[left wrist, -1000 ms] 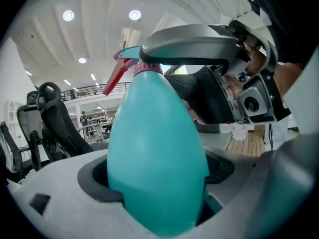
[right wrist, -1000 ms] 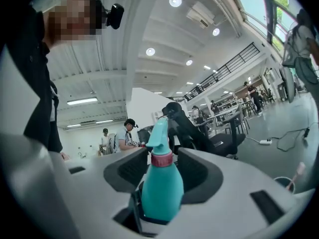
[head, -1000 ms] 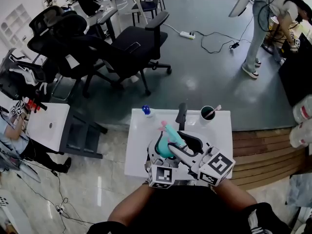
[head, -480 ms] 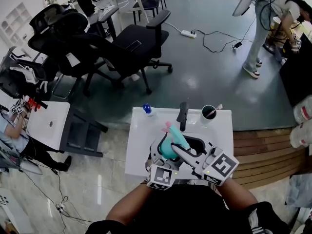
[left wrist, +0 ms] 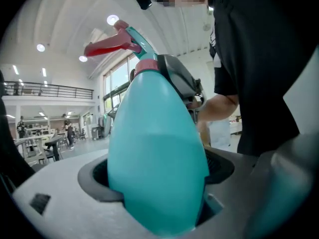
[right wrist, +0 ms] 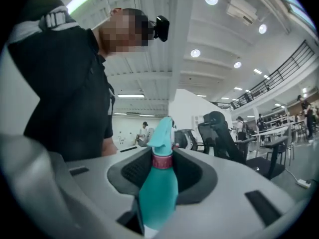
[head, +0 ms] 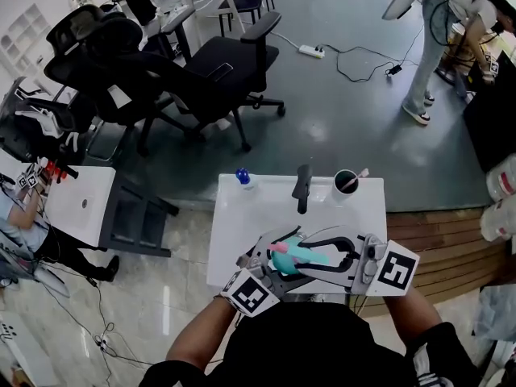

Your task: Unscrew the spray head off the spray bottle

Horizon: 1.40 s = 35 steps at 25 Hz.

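Spray bottle [head: 310,256] is lying near level in the air at lower centre of the head view, over the near edge of the counter [head: 242,216] and close to the person's torso. Left gripper [left wrist: 157,173] is clenching the fat teal body, fingers pressing on both sides. Right gripper [right wrist: 162,176] fingers have just been closing and are gripping the spray head [left wrist: 134,44] at its pink collar [right wrist: 162,161], with the neck between them.

Risks, as I am judging them:
- Smooth rounded body turning inside the left fingers, so bottle and head are rotating together and the thread is not loosening
- Right fingers sitting on a narrow collar (little to bite on), slipping toward the trigger and firing a spray
- Bottle tipped sideways, so any liquid inside is running out as the head is coming free; contents not visible
- Either grip loosening and the bottle falling past the counter edge to the floor
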{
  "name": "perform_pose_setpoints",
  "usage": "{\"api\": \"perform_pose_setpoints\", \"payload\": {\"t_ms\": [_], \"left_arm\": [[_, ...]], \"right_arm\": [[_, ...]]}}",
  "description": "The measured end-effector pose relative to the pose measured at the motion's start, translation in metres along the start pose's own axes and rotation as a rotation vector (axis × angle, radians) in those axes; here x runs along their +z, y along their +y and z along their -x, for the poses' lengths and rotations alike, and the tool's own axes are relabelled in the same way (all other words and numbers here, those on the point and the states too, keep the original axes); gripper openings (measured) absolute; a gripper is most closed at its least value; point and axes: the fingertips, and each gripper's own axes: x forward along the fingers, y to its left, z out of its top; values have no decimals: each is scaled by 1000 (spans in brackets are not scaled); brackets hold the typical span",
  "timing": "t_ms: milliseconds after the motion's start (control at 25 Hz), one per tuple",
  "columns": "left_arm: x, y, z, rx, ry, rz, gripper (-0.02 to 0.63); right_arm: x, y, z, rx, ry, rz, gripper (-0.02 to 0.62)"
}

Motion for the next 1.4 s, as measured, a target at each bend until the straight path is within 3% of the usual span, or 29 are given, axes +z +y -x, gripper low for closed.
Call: {"api": "perform_pose_setpoints", "payload": {"t_ms": [200, 320, 400, 480, 680, 800, 1120, 1280, 1400], "left_arm": [[17, -26, 1, -182, -39, 30, 469], [26, -25, -1, -189, -89, 39, 469], [23, -13, -3, -115, -91, 64, 469], [7, 4, -5, -1, -32, 72, 469], [-28, 47, 1, 290, 98, 92, 469], [-50, 59, 8, 412, 167, 127, 469], [-74, 64, 9, 536, 256, 128, 469], [-73, 61, 5, 539, 253, 125, 469], [-73, 57, 4, 519, 242, 131, 469]], "right_arm": [[2, 18, 8, 184, 28, 13, 137], [6, 16, 7, 188, -21, -14, 138], [8, 6, 5, 119, -68, -47, 151], [5, -7, 3, 17, -93, -83, 216], [-10, -35, 5, -237, -108, -152, 187], [-20, -43, 3, -337, -70, -183, 174], [-34, -62, -7, -507, -42, -226, 172], [-32, -66, -9, -590, -43, -202, 147], [-29, -65, -8, -591, -53, -192, 137]]}}
